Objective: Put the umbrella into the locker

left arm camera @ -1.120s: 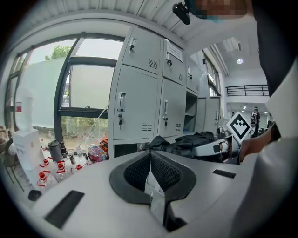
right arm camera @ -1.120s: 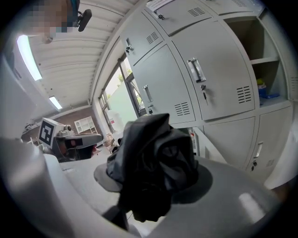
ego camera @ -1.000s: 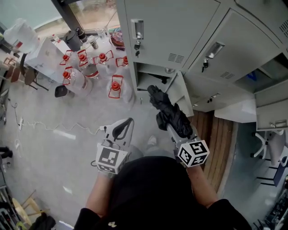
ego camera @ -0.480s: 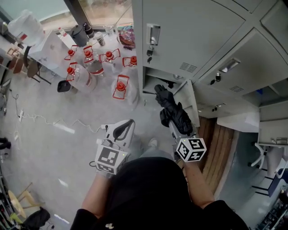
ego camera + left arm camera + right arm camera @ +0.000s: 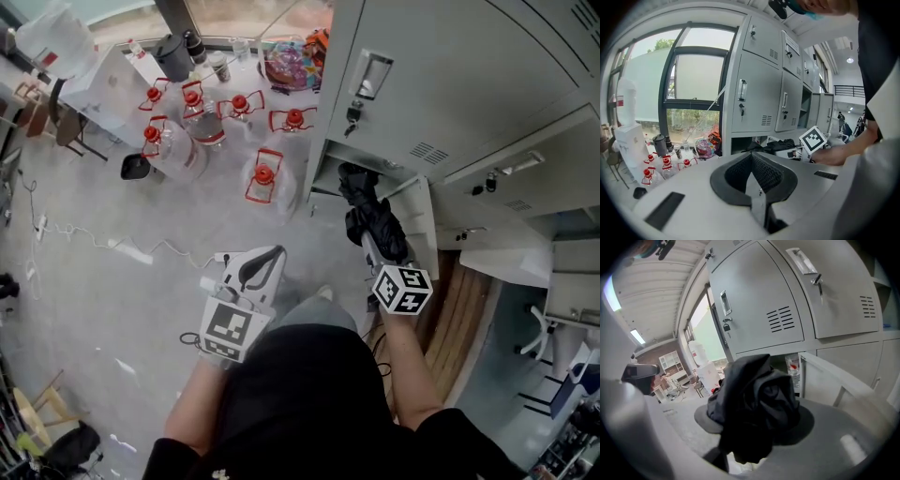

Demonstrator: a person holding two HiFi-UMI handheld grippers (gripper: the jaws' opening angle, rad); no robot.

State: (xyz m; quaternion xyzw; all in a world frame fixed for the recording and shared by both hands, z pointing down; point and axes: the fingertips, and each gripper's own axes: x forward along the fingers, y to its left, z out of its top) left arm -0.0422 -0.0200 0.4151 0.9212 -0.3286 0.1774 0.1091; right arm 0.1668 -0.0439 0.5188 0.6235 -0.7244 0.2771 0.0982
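Observation:
A black folded umbrella is held in my right gripper, whose jaws are shut on its lower part. The umbrella's far end reaches the mouth of the open bottom locker, beside the swung-out grey door. In the right gripper view the umbrella fills the jaws, with the locker opening and door just beyond. My left gripper hangs over the floor to the left, shut and empty. In its own view the pads meet, and the umbrella lies by the locker.
Several water jugs with red caps stand on the floor left of the lockers. A colourful bag lies by the window. A white cable crosses the floor. A wooden bench runs at the right.
Both grippers have moved forward and down toward the lockers. The umbrella's far end, short of the open bottom compartment before, is now at its mouth. The left gripper stays shut and empty.

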